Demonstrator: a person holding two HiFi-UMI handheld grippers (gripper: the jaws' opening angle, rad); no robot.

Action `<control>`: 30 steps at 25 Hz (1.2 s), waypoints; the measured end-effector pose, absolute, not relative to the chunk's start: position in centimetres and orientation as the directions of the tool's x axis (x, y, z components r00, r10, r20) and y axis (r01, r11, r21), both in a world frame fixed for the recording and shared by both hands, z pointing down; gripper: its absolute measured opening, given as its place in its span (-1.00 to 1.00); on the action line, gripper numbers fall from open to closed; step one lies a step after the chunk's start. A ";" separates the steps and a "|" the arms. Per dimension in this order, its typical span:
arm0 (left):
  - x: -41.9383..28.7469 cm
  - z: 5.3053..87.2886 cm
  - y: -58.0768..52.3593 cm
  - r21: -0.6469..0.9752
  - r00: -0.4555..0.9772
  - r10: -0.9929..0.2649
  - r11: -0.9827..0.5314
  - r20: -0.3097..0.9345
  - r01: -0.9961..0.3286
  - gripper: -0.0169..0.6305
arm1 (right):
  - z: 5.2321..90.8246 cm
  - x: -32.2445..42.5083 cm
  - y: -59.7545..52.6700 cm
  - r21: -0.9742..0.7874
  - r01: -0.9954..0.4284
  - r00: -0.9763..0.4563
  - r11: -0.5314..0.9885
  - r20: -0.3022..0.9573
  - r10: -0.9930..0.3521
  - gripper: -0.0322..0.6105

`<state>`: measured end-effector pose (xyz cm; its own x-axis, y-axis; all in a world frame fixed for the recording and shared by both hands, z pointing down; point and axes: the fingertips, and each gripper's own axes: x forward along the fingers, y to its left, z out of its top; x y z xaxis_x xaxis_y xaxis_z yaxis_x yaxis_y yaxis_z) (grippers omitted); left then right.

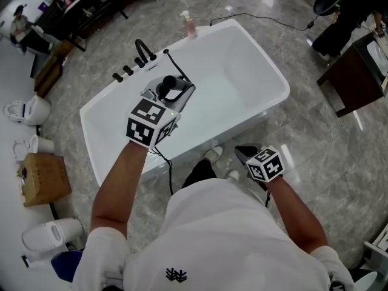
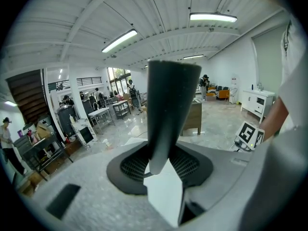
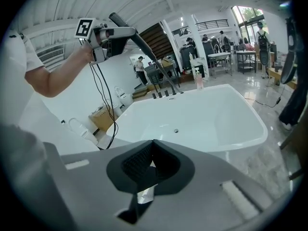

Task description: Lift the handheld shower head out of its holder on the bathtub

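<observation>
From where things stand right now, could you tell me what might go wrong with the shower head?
1. The left claw grips the shower head by its smooth, tapering handle; it might slip and drop into the bathtub.
2. Its hose runs straight to the rim fittings; lifting further could pull it taut.
3. The hose could knock over the pink bottle on the rim nearby.

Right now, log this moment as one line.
left gripper: shut on shower head | shower head: raised above bathtub, hose hanging | right gripper: shut, empty
</observation>
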<state>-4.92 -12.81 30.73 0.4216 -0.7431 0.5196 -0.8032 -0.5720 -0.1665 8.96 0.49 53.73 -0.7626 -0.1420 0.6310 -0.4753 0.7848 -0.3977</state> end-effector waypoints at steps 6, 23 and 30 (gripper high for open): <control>-4.9 31.0 -12.6 -0.166 0.414 -0.739 -0.570 0.531 -0.804 -0.52 | 53.8 9.1 1.0 -0.405 -0.476 -0.768 0.781 0.624 -0.144 -0.86; -4.0 31.6 -12.6 -0.166 0.420 -0.724 -0.585 0.547 -0.794 -0.52 | 54.5 10.3 1.1 -0.412 -0.492 -0.768 0.767 0.620 -0.160 -0.86; -3.8 31.5 -13.1 -0.164 0.437 -0.717 -0.601 0.544 -0.782 -0.52 | 54.6 10.4 0.5 -0.402 -0.503 -0.758 0.765 0.630 -0.168 -0.86</control>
<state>-3.82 -13.13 31.47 0.4367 -0.7168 0.5436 -0.7822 -0.6010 -0.1642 10.41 0.47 54.58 -0.7582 -0.1678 0.6300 -0.5034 0.7647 -0.4022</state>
